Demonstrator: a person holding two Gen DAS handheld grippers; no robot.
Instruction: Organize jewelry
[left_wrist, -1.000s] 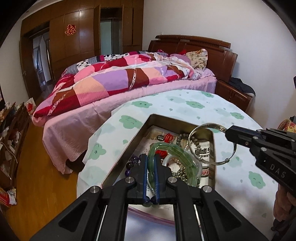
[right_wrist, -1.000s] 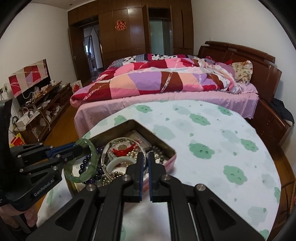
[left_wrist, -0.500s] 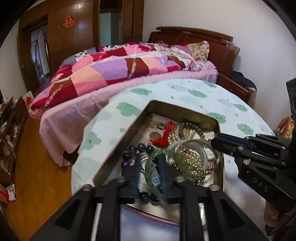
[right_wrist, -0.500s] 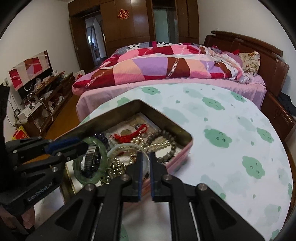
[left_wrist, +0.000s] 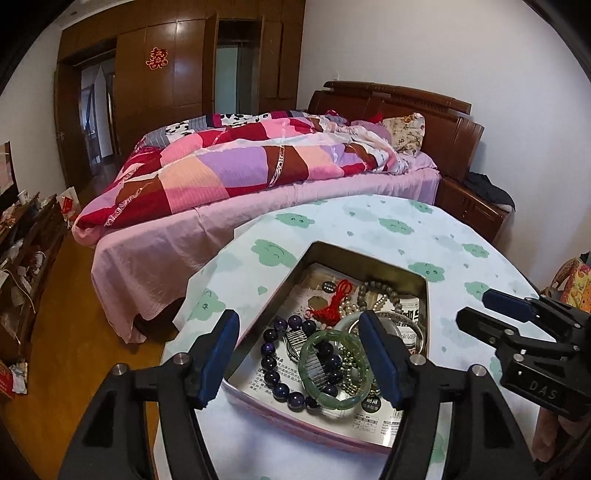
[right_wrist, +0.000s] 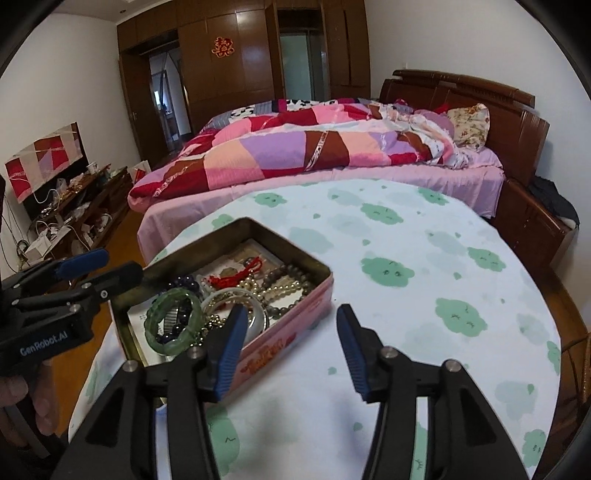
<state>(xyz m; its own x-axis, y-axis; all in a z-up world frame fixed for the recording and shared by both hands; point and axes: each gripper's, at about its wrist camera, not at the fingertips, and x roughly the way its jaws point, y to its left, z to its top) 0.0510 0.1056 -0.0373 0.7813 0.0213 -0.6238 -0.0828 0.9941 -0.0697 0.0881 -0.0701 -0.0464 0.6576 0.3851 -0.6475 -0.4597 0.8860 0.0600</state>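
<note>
Releasing: both tongs, left tongs (left_wrist: 299, 354) and right tongs (right_wrist: 290, 341), have just been opening and hold nothing; the green bangle (left_wrist: 334, 369) lies in the tin (left_wrist: 369, 254) on the bench (right_wrist: 406, 240). Next calls for withdrawing clear.

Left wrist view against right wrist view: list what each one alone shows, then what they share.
Only the left wrist view: printed paper lining the tin's near end.
Only the right wrist view: the tin's pink side wall, a cluttered low cabinet.
Both: the open tin, green bangle, purple bead bracelet, red cord, bed.
</note>
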